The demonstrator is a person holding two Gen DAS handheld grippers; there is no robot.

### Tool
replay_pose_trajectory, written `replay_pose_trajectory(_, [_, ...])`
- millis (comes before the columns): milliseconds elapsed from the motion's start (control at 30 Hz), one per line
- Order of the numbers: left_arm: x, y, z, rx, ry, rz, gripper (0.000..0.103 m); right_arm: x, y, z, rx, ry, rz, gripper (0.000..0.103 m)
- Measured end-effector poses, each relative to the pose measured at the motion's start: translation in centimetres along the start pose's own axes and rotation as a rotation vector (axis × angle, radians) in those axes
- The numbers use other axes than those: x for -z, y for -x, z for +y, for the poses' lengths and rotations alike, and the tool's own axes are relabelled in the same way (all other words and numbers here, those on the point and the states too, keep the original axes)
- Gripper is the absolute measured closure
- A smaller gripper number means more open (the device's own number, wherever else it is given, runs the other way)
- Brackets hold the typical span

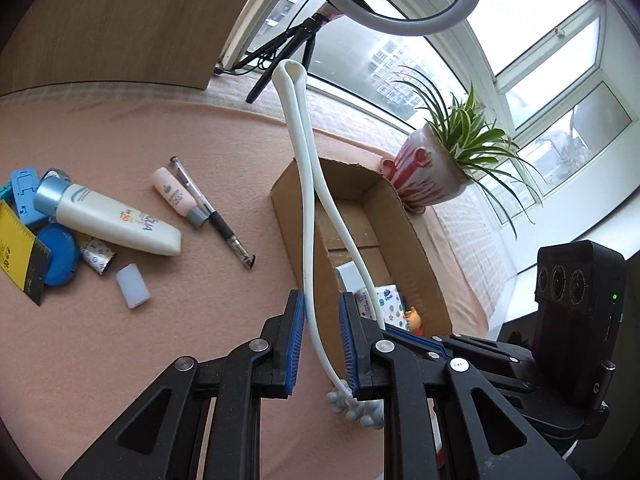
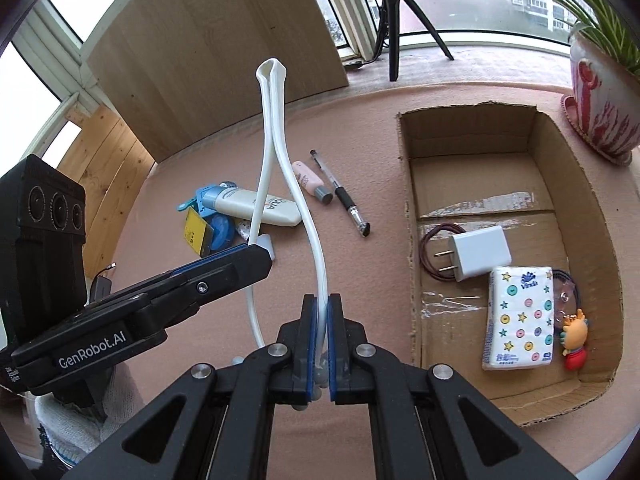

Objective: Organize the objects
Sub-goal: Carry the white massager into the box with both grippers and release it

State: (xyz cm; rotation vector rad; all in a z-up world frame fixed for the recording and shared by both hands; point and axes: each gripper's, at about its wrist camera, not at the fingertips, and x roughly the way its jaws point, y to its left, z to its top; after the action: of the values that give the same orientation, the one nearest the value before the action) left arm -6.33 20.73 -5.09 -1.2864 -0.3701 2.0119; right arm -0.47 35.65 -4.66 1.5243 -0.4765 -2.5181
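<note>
While you've got it up in the air: the white cable (image 2: 276,128) is folded into a tall loop standing above the tabletop (image 2: 360,128), just left of the box (image 2: 600,216).

Right hand-held gripper (image 2: 322,340): clenched on one strand of the cable, low down near its end.

Left hand-held gripper (image 1: 321,344): jaws apart. The other strand runs between them and touches a pad, but it isn't pinched. In the right view this gripper (image 2: 256,252) sits beside the loop's left leg.

Step in hand, my guess: tidy the cable into a compact bundle, then drop it in the box.

How to do it well: close your left on its strand before moving, or the loose leg will swing and snag the box wall. Bring the two strands together so the fold stays narrow.

Placement: the charger (image 2: 478,254), tissue pack (image 2: 520,316) and toy (image 2: 574,340) fill the near end of the box. The far end is bare cardboard, so aim there and lower the fold in first.

Watch out: stiff cable like this probably springs back open, so let go low.

Still waiting on the tabletop: tube (image 1: 116,220), pen (image 1: 212,212), small pink bottle (image 1: 176,196).
</note>
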Motion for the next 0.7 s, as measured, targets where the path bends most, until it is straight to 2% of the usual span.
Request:
replay_pose_trajectory(267, [-0.7, -4.7, -5.1, 0.027, -0.080, 0.053, 0.084, 0.0, 2.3, -5.5, 0.054, -0.086, -0.038, 0.098])
replay_pose_trajectory(500, [-0.7, -7.6, -7.4, 0.005, -0.129, 0.083, 0.083, 0.3, 3.2, -8.4, 0.089, -0.131, -0.058, 0.099])
replay_pose_trajectory(533, [-0.8, -7.9, -7.6, -0.011, -0.131, 0.082, 0.082, 0.2, 3.1, -8.5, 0.101, -0.132, -0.061, 0.099])
replay_pose_trajectory(600, [-0.9, -8.2, -7.8, -0.038, -0.129, 0.078, 0.065, 0.1, 3.0, -8.8, 0.136, -0.127, -0.067, 0.097])
replay_pose_trajectory(633, [-1.0, -8.1, -7.7, -0.044, -0.132, 0.072, 0.064, 0.1, 2.9, -9.0, 0.155, -0.127, -0.062, 0.095])
replay_pose_trajectory(700, [-1.1, -7.8, -7.4, -0.060, -0.139, 0.067, 0.064, 0.2, 3.1, -9.5, 0.171, -0.142, -0.070, 0.071])
